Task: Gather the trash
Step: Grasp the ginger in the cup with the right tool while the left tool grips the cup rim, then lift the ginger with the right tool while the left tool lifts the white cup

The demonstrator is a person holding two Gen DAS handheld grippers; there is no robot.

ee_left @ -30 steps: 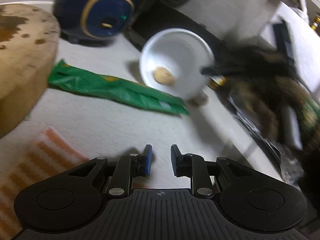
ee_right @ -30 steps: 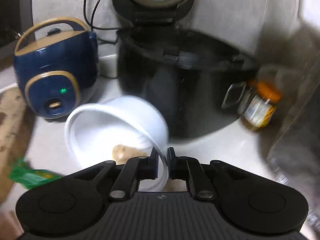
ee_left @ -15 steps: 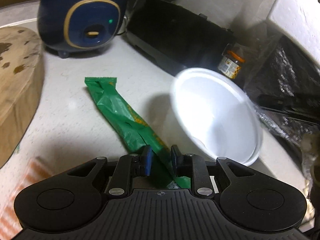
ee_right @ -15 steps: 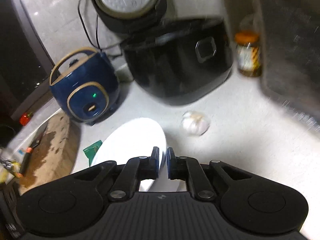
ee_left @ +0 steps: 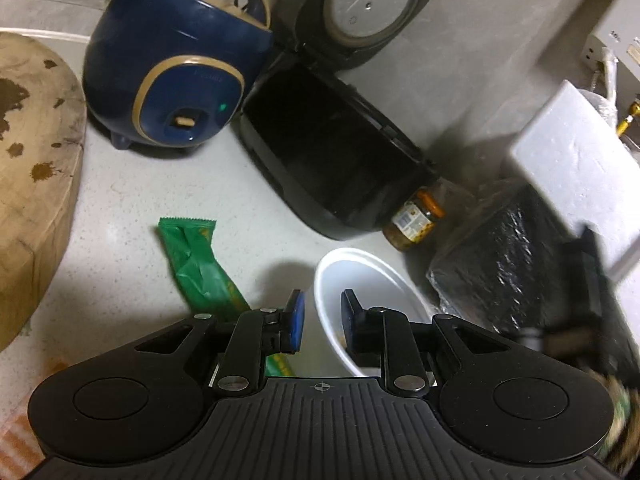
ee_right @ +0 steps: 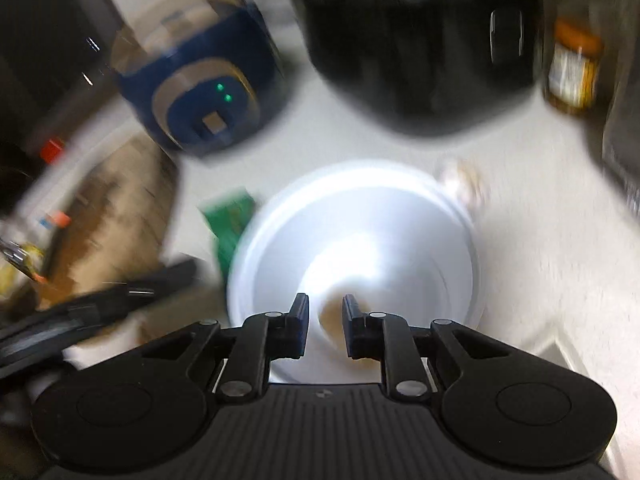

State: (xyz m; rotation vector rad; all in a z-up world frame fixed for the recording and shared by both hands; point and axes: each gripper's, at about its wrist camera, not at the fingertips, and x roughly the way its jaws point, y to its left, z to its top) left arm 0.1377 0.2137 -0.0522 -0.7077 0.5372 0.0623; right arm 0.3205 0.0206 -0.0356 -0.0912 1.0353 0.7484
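A white foam bowl [ee_left: 360,280] stands on the counter with a brownish scrap inside [ee_right: 334,312]. My left gripper [ee_left: 320,322] is open, its fingers straddling the bowl's near-left rim. A green snack wrapper [ee_left: 196,268] lies flat to the left of the bowl, running under my left finger. My right gripper [ee_right: 325,326] is open and empty, hovering over the bowl [ee_right: 360,232]; this view is blurred. The wrapper's end [ee_right: 228,216] shows left of the bowl. A garlic bulb [ee_right: 464,184] lies beyond the bowl's right rim.
A blue rice cooker [ee_left: 168,80] and a black cooker with its lid up [ee_left: 328,152] stand behind. A jar with an orange lid [ee_left: 416,220] and a dark plastic bag [ee_left: 504,264] are on the right. A wooden chopping block [ee_left: 32,152] sits on the left.
My right gripper has let go of the bowl's rim and opened; the bowl now rests on the counter. My left gripper has moved right, from over the wrapper to the bowl's rim.
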